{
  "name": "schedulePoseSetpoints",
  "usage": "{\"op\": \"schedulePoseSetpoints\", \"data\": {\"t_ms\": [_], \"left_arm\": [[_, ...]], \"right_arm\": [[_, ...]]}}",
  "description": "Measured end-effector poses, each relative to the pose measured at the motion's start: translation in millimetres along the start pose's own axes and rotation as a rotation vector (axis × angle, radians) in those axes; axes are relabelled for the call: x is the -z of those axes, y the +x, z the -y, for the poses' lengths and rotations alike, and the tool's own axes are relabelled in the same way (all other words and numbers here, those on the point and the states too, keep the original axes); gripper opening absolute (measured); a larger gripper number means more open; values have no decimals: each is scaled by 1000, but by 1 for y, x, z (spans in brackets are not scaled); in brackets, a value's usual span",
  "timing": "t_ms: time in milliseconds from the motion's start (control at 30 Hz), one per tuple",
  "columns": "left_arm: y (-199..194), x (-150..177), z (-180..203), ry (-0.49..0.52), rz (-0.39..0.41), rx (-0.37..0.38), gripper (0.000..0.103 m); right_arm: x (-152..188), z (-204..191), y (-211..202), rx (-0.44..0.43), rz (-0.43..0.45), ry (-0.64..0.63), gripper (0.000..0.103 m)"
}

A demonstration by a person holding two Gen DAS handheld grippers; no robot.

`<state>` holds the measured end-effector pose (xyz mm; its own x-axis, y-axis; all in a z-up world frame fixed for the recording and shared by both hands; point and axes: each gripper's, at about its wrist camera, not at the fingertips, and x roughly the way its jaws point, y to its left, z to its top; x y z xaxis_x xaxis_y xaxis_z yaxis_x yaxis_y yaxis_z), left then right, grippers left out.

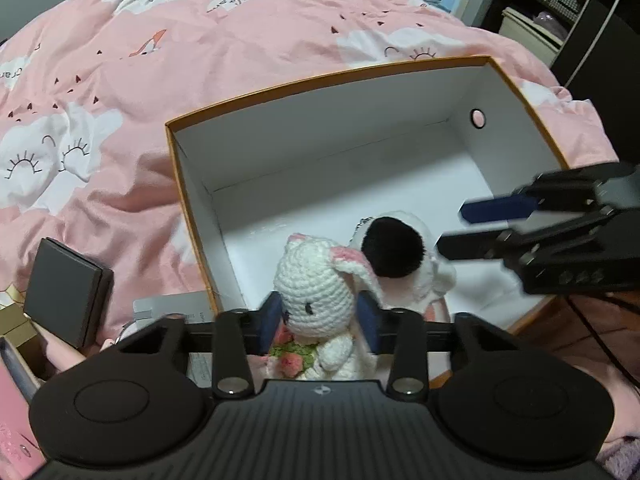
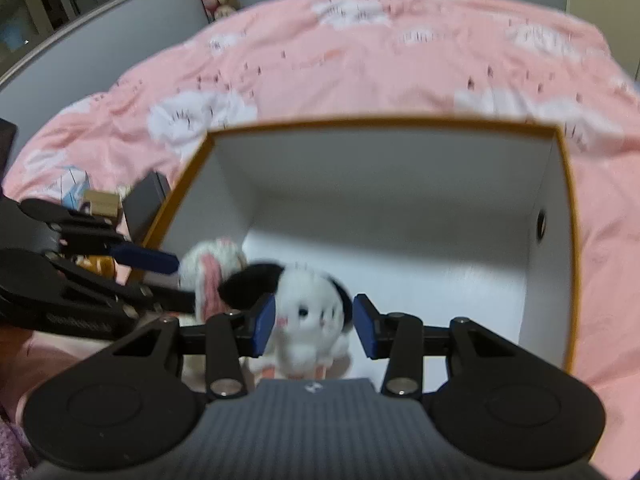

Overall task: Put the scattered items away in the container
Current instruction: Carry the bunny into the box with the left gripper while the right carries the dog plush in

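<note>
Your left claw (image 1: pixel 318 322) grips the crochet rabbit (image 1: pixel 316 284) over the box (image 1: pixel 320 80), your right claw (image 2: pixel 314 330) gapes around the released plush dog (image 2: pixel 308 312), while small boxes (image 1: pixel 66 292) wait near the bed's edge.

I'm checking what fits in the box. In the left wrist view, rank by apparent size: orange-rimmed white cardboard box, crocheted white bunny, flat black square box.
1. Orange-rimmed white cardboard box
2. Crocheted white bunny and flat black square box: similar, and the bunny sits nearer, so unranked.

Box (image 1: pixel 500 92) far half lies free; 2 plush toys (image 1: pixel 316 284) crowd its near end.
</note>
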<state>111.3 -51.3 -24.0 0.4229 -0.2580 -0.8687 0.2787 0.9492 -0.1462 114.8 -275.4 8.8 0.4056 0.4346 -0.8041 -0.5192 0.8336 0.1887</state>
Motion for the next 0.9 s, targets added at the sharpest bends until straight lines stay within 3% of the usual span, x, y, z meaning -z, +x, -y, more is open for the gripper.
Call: {"op": "schedulePoseSetpoints", "data": {"t_ms": [267,433,700,900], "left_arm": [[25,-15,-1,-40,32,-7,41],[45,-20,6,0,-41,-34,38],[35,-16,7,-3,-13,-46,36],[5,-4,2,5,-37,2,36]], "right_arm": [[3,-5,13,28,-48,0,55],[-1,2,27,33,-98,63,67],[0,11,39,-18,-136,160,62],[-1,23,30,-1,-131,234,58]]}}
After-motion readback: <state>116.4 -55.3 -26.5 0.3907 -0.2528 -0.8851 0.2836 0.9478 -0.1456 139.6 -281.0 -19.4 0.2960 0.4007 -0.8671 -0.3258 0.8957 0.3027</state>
